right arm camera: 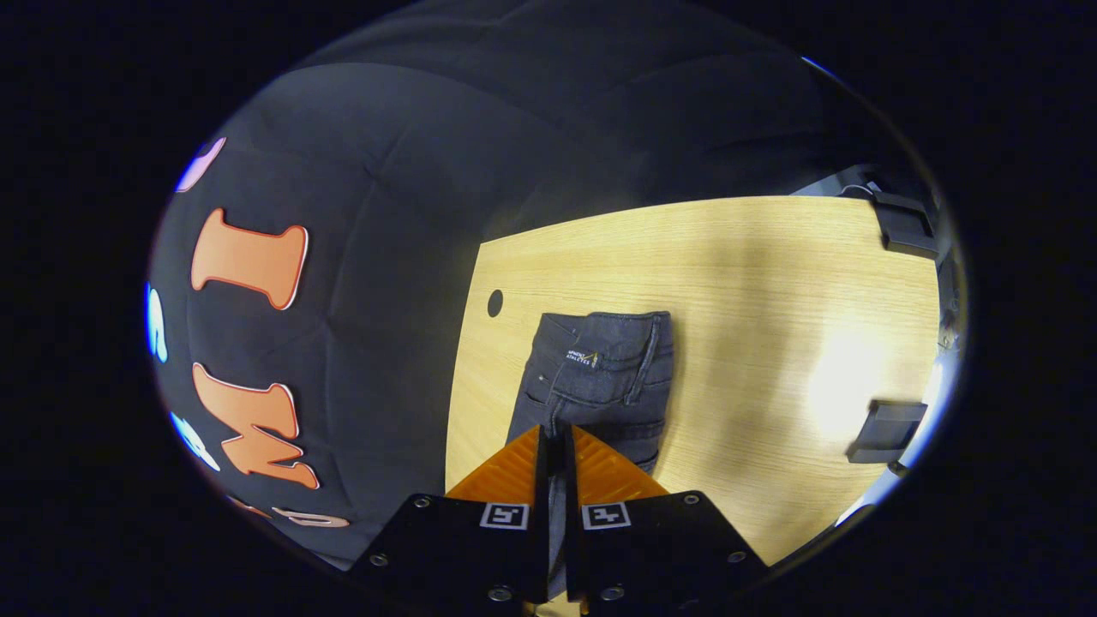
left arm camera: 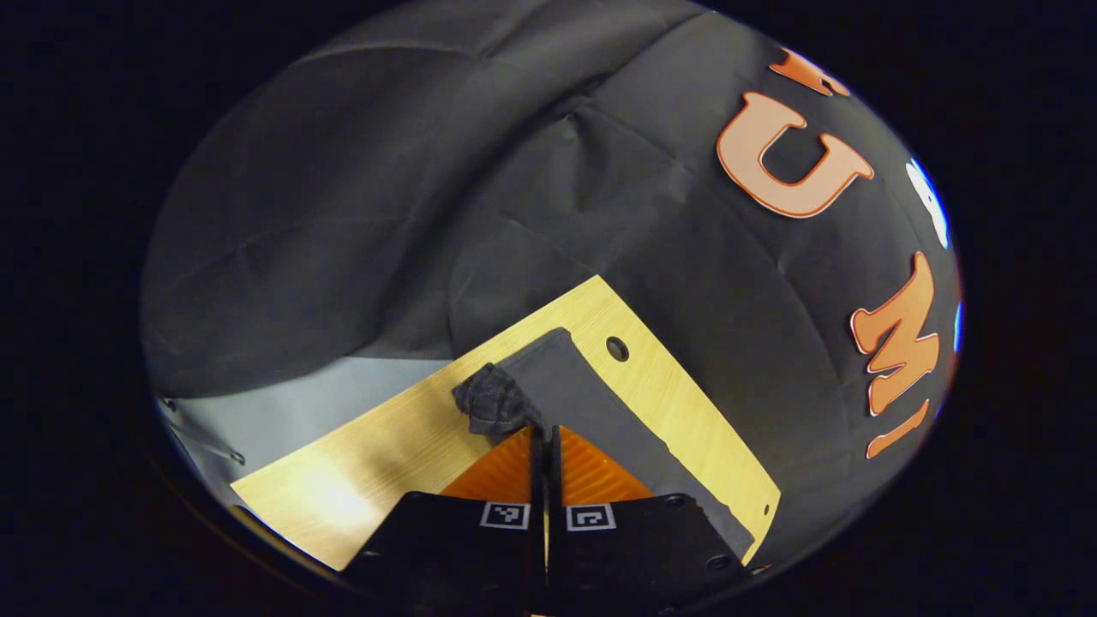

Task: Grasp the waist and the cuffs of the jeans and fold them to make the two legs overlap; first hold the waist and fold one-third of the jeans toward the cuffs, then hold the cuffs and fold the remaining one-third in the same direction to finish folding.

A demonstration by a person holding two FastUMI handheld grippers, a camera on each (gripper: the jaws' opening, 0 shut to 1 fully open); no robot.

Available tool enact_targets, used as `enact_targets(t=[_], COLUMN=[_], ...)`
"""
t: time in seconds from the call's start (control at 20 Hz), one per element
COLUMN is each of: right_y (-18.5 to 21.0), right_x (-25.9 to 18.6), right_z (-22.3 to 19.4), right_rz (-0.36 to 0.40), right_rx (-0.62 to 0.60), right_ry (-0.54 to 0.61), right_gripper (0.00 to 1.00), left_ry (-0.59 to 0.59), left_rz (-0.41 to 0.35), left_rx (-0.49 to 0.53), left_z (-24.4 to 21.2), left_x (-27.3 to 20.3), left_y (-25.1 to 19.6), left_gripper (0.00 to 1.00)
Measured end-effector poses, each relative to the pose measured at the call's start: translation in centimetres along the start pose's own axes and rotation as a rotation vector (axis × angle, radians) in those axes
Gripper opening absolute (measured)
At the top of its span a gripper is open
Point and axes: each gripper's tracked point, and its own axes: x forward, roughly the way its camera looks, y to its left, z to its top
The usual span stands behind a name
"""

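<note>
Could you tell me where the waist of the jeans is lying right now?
In the right gripper view the waist of the jeans lies flat on the wooden table, just right of the round hole and straight ahead of the right gripper.

A light wooden table (right arm camera: 754, 283) has a round hole (right arm camera: 494, 302); two dark blocks (right arm camera: 887, 431) sit near its edge.

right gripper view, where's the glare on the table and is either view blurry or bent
Right gripper view: a bright hotspot washes out the table near its right side, while the jeans stay sharp, stitching legible. Left gripper view: a softer glare patch sits at the near left corner of the table. Both views: fisheye bends the table edges into curves, and there is no obvious motion blur.
</note>
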Motion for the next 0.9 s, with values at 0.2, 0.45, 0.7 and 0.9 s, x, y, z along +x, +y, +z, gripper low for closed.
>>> enact_targets(t=[0.2, 0.45, 0.7, 0.9], right_y=[1.7, 3.2, 5.1, 6.5], right_x=[1.5, 4.3, 8.2, 10.9], right_z=[0.4, 1.1, 1.3, 1.5], right_rz=[-0.007, -0.021, -0.049, -0.066], right_rx=[-0.029, -0.029, -0.054, -0.078], right_ry=[0.007, 0.017, 0.036, 0.054], right_gripper=[0.09, 0.08, 0.08, 0.08], left_ry=[-0.01, -0.024, -0.015, 0.003], left_rz=[0.019, 0.06, 0.101, 0.127], left_rx=[0.07, 0.13, 0.165, 0.193], left_z=[1.6, 2.8, 3.5, 4.2], left_x=[1.7, 3.8, 6.8, 9.0], left_y=[-1.5, -2.6, -3.7, -4.3], left_gripper=[0.01, 0.01, 0.01, 0.01])
